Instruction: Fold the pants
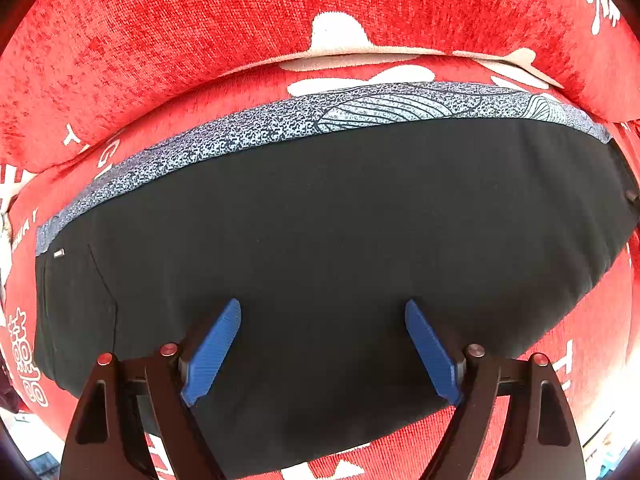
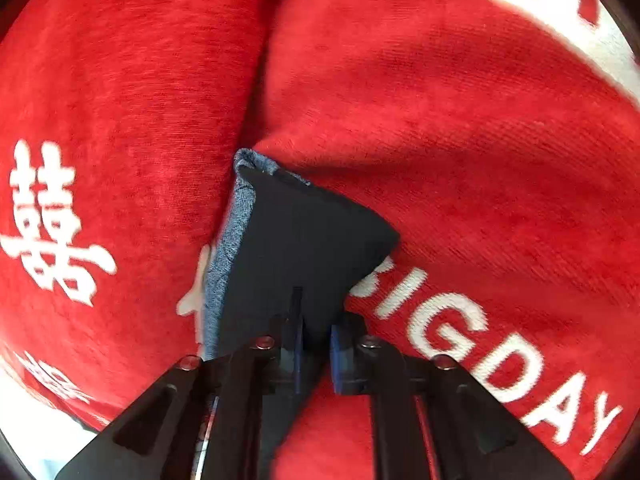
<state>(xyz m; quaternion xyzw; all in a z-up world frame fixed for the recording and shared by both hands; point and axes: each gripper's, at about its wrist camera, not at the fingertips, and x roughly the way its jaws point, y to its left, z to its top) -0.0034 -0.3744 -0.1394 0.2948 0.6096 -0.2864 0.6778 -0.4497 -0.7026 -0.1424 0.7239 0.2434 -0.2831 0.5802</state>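
Note:
Black pants [image 1: 320,220] with a speckled grey-blue patterned layer [image 1: 360,114] along the far edge lie flat on a red cover. My left gripper [image 1: 323,312] points straight down over the black cloth, its blue fingers [image 1: 214,350] spread wide with nothing pinched between them. In the right wrist view, a corner of the black pants [image 2: 304,240] with a grey-blue edge [image 2: 224,256] rises off the cover. My right gripper [image 2: 316,344] is shut on that black cloth, which is bunched between the blue pads [image 2: 338,354].
The red plush cover [image 1: 160,40] with white lettering [image 2: 460,340] and white characters [image 2: 48,220] spans both views. A deep seam [image 2: 256,80] between two red cushions runs up from the pants corner. A cushion edge [image 1: 360,56] lies behind the pants.

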